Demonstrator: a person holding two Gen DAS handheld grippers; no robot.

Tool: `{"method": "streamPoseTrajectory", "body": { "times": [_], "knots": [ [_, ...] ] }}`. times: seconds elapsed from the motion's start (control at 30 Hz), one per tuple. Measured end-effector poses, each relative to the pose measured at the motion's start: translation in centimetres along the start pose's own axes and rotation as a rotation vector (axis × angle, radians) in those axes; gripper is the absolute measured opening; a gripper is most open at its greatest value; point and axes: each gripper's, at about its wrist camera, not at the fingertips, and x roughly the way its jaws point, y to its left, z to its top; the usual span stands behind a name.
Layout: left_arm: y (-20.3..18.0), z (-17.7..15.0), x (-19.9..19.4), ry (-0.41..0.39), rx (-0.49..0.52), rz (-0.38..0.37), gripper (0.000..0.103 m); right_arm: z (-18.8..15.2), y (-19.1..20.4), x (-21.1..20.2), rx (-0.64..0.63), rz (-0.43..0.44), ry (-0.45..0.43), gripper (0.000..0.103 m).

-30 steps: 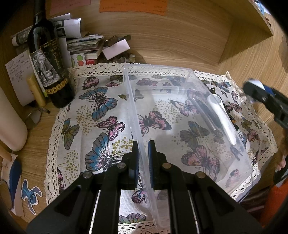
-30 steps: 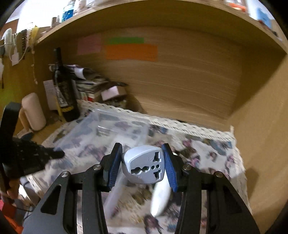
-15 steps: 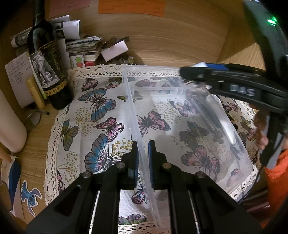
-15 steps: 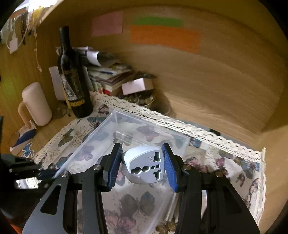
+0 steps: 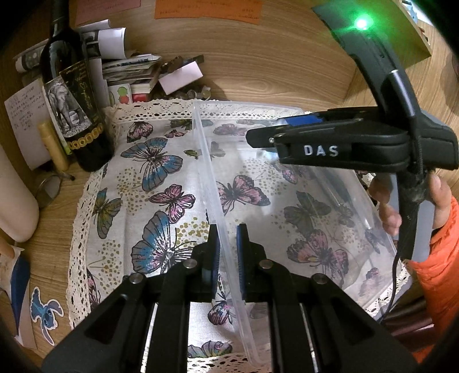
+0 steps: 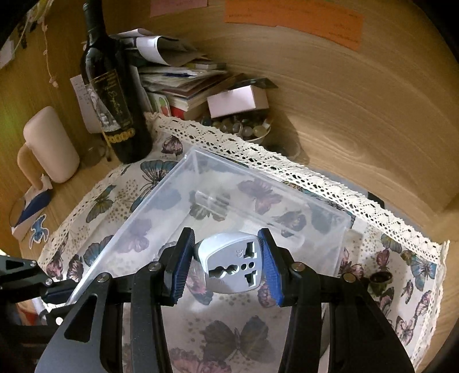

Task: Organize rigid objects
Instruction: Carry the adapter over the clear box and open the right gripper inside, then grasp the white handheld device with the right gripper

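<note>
Right gripper [image 6: 226, 266] clamped the travel adapter [image 6: 231, 266] by its flat sides — light, stiff, likely slippery — while left gripper [image 5: 228, 252] pinched the clear bin [image 5: 287, 200] wall.

A wood-grain back wall [image 6: 330, 94] (orange note [image 6: 292, 15] stuck on it) rises behind the wooden desk [image 5: 48, 252].

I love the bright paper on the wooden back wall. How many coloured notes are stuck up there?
2 show clearly: a pink note up left above the wine bottle, and a wide orange note to its right. Both are cut off by the frame's top edge, so more may be hidden above.
</note>
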Motion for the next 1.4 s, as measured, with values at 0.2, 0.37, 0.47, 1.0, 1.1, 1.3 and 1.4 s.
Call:
{"method": "streamPoseTrajectory", "body": {
  "times": [0.2,0.37,0.47,1.0,1.1,1.3,1.4],
  "knots": [
    [0.0,0.0,-0.1,0.003,0.005,0.003,0.01,-0.2,-0.3,-1.8,0.013,-0.01,-0.045,0.047],
    [-0.1,0.1,0.0,0.006,0.009,0.014,0.01,-1.0,-0.9,-4.7,0.018,-0.068,-0.122,0.058],
    [-0.2,0.2,0.1,0.007,0.011,0.021,0.01,-1.7,-1.6,-6.7,0.032,-0.107,-0.165,0.061],
    [-0.5,0.2,0.1,0.011,0.013,0.031,0.01,-8.7,-6.1,-11.8,0.144,-0.292,-0.206,0.069],
    [-0.5,0.2,0.1,0.013,0.014,0.033,0.01,-10.5,-6.7,-11.3,0.172,-0.309,-0.176,0.069],
    [-0.7,0.2,0.2,0.012,0.016,0.041,0.01,-12.8,-7.2,-9.1,0.224,-0.254,-0.111,0.065],
    [-0.7,0.2,0.2,0.012,0.017,0.04,0.01,-13.0,-7.6,-7.8,0.24,-0.218,-0.078,0.048]
  ]
}}
